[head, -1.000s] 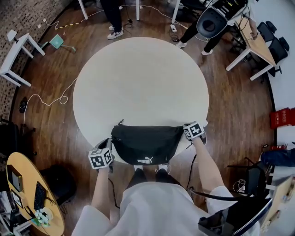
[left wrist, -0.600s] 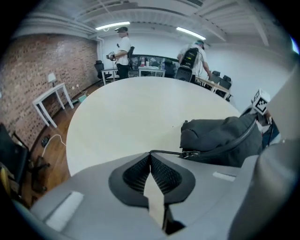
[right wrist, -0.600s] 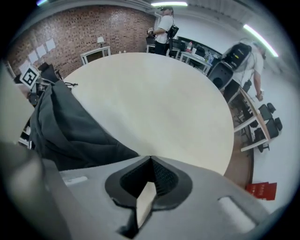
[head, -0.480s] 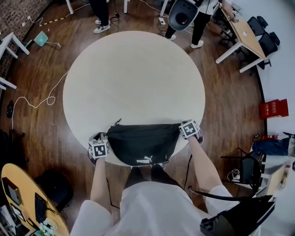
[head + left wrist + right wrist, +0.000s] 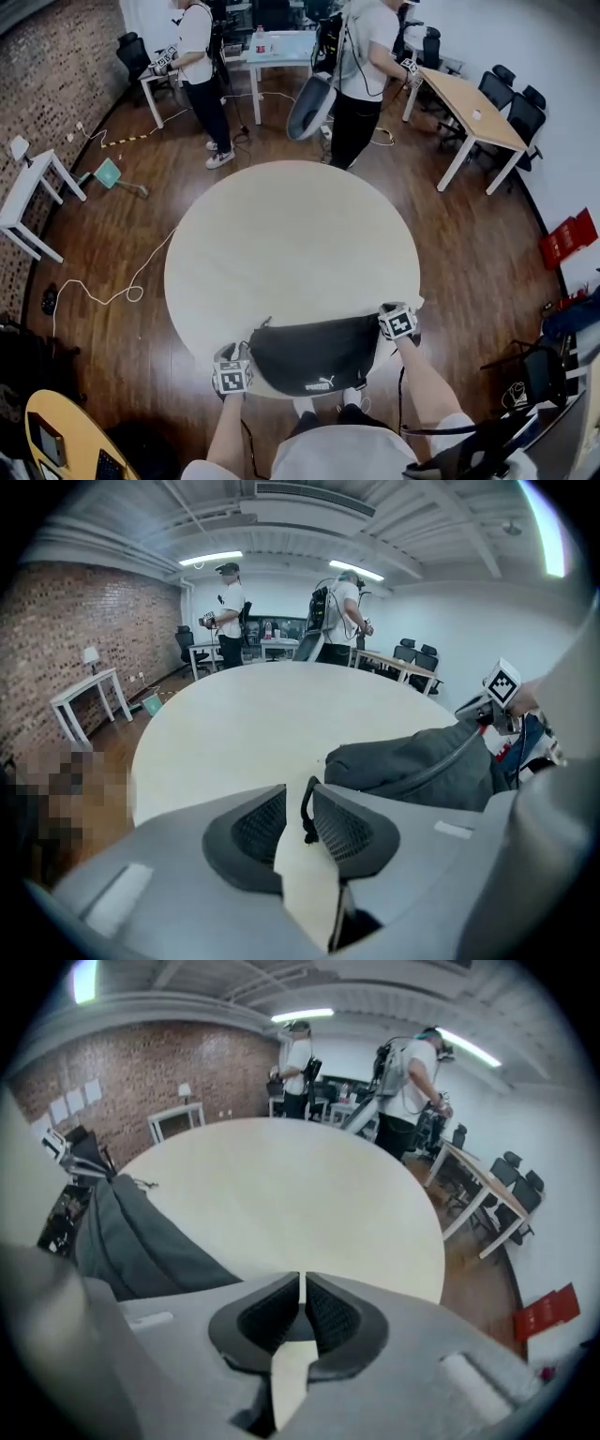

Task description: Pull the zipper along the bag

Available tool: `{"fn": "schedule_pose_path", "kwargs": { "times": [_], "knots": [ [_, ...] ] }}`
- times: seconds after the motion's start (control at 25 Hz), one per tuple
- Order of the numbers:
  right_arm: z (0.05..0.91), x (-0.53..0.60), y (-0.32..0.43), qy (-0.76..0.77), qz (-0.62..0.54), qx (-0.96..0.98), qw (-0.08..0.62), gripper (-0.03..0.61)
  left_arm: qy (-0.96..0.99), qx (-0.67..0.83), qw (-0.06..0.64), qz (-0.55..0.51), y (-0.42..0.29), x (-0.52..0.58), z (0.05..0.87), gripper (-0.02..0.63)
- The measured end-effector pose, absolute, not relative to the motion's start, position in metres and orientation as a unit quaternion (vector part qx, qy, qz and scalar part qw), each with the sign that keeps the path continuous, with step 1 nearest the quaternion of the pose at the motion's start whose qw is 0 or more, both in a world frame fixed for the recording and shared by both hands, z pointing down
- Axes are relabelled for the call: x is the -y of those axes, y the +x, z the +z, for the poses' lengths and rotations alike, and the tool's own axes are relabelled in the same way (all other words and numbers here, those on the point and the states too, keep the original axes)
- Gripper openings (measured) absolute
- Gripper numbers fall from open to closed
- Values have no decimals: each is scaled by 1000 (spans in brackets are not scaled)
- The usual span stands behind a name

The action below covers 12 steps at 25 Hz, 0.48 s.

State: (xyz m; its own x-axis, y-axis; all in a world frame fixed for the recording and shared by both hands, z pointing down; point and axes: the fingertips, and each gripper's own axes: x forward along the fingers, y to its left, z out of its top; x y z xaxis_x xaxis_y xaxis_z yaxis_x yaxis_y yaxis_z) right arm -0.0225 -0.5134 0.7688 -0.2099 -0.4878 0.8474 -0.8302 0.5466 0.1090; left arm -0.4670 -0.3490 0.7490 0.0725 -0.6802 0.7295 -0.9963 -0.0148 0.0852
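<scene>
Opening part-way just now, the left gripper only straddles the zipper cord, which could slip free. The right gripper is closed and empty beside the bag at lower centre.

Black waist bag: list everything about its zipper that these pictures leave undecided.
- Where the slider sits: head view, the black waist bag is too small, black on black.
- Whether the zipper is open: the left gripper view shows only the bag's end, the right gripper view only one flank.
- Where the black cord between the left hand-held gripper's jaws, which have just been opening, leads: left gripper view, a jaw tip covers it.
</scene>
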Motion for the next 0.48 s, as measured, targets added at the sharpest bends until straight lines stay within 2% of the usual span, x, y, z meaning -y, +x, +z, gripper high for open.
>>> {"fn": "schedule_pose_path", "kwargs": {
  "times": [0.2, 0.32, 0.48],
  "knots": [
    [703, 491, -35, 455, 148, 798, 366, 29, 680, 648, 271, 212, -462, 340, 705, 143],
    [662, 464, -38, 458, 122, 822, 315, 62, 691, 662, 230, 176, -447, 335, 661, 143],
    [609, 414, -37, 457, 103, 850, 240, 73, 703, 677, 176, 130, -412, 316, 597, 143]
  ]
}}
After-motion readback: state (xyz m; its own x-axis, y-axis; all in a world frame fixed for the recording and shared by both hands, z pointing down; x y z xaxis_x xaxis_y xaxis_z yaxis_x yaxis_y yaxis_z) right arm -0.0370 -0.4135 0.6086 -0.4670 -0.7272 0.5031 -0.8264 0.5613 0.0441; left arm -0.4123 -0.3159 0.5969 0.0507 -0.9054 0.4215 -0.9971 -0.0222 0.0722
